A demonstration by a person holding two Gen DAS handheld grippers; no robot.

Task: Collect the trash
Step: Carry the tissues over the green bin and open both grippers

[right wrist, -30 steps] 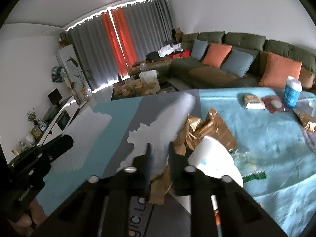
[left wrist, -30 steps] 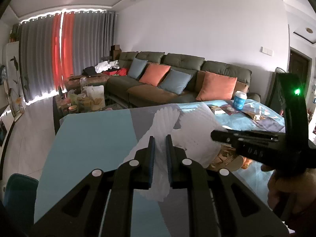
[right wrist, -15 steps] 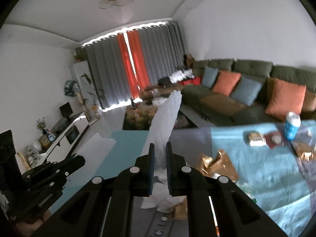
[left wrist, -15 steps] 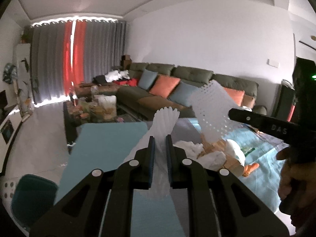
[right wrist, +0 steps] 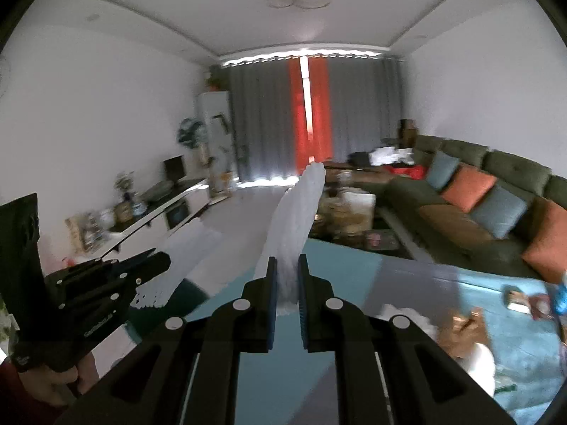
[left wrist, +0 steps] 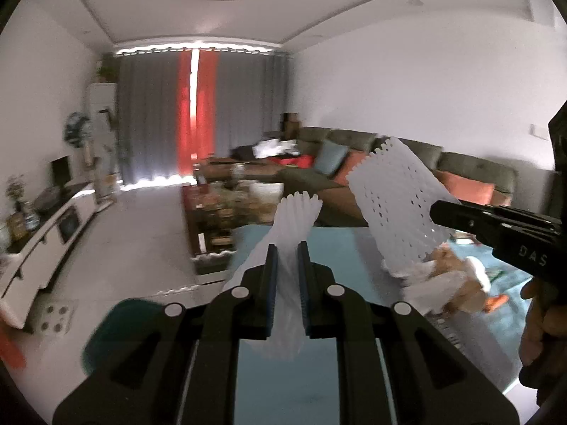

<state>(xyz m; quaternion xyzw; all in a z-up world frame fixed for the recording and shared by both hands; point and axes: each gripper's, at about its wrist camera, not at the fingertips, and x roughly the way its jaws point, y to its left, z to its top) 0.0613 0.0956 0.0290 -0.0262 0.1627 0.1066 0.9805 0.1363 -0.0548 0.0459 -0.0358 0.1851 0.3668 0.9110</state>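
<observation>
My left gripper [left wrist: 286, 249] is shut on a white foam net sleeve [left wrist: 297, 212] that sticks up and forward past its pads. To its right, my right gripper [left wrist: 437, 212] holds a second, perforated white foam net [left wrist: 393, 209] in the air. In the right wrist view, the right gripper [right wrist: 286, 264] is shut on that net [right wrist: 301, 209], which stands up edge-on. The left gripper [right wrist: 161, 262] is at the lower left with its net [right wrist: 184, 258]. A pile of brown paper and white trash [left wrist: 450, 279] [right wrist: 464, 329] lies on the teal-covered table [left wrist: 333, 244] [right wrist: 354, 269].
A green sofa with orange and blue cushions [right wrist: 471, 191] runs along the right wall. A cluttered coffee table [left wrist: 219, 212] stands beyond the table's far edge. A low TV cabinet [left wrist: 53, 233] lines the left wall, and a dark teal chair [left wrist: 117, 322] sits at the table's left corner.
Both grippers rose and swung left, carrying their foam nets up off the table. The views now face the curtains rather than the sofa, and the trash pile slid to the right.
</observation>
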